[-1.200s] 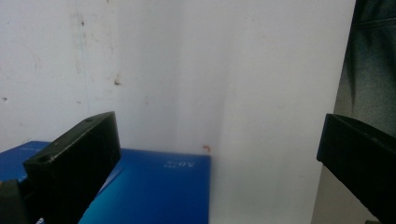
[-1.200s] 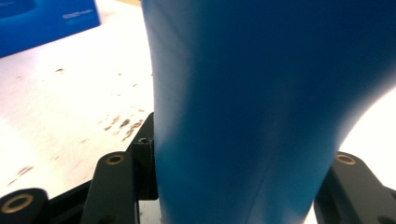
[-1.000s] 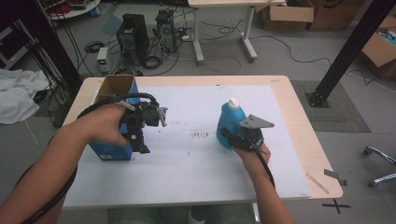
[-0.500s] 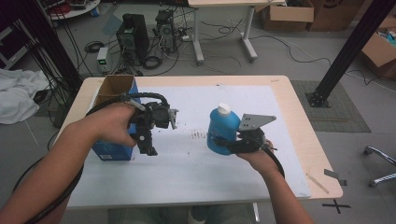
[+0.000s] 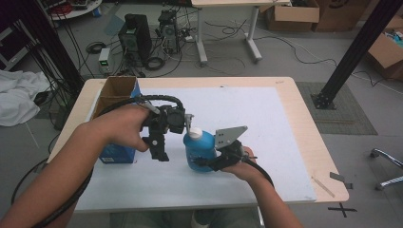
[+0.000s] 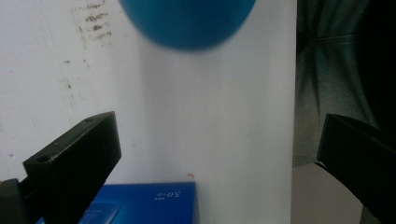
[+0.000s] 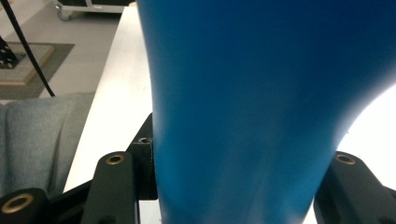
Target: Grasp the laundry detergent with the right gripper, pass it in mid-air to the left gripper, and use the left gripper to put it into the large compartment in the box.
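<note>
Since one second ago, both grippers have come together near the middle of the table, and the one blue plastic bottle with a white cap has travelled left with the right hand. This bottle is clamped between the two jaws of the right gripper, upright above the white sheet; in the right gripper view its blue body sits between the black jaws. Whether it touches the sheet I cannot tell. Just beside its cap is the left gripper, with its jaws wide apart and nothing between them; in the left gripper view the bottle hangs at the top edge. One open blue cardboard box stands behind the left hand on the light wooden table. Computers, cables and cardboard boxes are on the floor beyond.
</note>
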Motion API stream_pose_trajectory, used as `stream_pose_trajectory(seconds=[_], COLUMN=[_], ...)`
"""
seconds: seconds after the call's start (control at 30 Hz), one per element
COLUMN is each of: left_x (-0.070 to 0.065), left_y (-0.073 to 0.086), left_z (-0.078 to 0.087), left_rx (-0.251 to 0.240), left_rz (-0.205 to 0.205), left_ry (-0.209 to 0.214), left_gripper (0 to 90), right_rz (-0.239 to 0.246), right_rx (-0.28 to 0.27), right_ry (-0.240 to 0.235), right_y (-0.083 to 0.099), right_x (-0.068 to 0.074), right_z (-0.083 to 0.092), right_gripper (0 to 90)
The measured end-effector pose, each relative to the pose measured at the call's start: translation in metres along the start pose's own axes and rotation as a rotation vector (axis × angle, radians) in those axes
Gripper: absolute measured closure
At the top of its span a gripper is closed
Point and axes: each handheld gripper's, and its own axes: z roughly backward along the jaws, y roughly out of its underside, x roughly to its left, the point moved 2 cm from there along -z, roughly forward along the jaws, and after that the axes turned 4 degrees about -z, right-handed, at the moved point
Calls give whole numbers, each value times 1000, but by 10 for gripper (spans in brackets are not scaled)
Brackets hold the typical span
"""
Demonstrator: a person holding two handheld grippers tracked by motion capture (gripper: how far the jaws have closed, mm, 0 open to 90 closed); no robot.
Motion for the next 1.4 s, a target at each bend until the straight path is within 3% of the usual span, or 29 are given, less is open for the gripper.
stream_pose_trajectory(seconds=[0.27, 0.57, 0.97, 1.13, 1.27, 1.4], left_x=[-4, -6, -6, -6, -6, -6], left_y=[-6, -6, -4, -5, -6, -6], left_z=[-4, -7, -12, -11, -9, -9], left_rx=[4, 13, 25, 30, 23, 30], left_rz=[-9, 3, 12, 5, -9, -11], left_ry=[5, 0, -13, -40, -48, -53], left_gripper=[1, 1, 21, 67, 156, 159], right_rz=[14, 23, 23, 18, 17, 17], right_rx=[-18, -48, -43, -46, -46, -49], right_ry=[-57, -86, -85, -82, -80, -76], right_y=[-11, -30, -37, -37, -37, -37], right_x=[5, 10, 12, 12, 12, 11], right_z=[-34, -54, -61, -61, -61, -60], right_gripper=[449, 450, 449, 449, 449, 449])
